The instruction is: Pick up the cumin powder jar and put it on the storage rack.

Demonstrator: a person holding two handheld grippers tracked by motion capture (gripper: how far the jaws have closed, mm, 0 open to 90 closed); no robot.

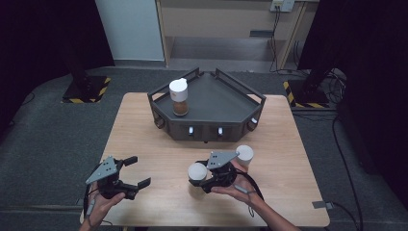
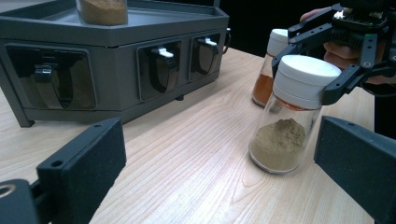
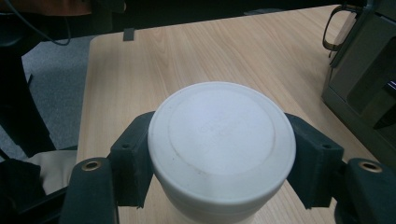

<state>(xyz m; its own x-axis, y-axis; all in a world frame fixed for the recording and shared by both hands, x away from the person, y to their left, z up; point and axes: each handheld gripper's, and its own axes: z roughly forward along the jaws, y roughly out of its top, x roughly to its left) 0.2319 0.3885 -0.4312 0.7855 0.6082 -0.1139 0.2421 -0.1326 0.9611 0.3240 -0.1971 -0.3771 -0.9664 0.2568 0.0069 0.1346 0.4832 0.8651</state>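
Clamping the white cap of the tan spice jar were the right gripper fingers, the jar standing upright on the surface at five o'clock from the grey rack. At eight o'clock, the left gripper was held open, nothing between its fingers.

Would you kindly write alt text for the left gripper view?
The right gripper clamps the white lid of a clear glass jar of tan powder standing on the light wooden table. An orange-powder jar stands behind, a dark grey rack at left.
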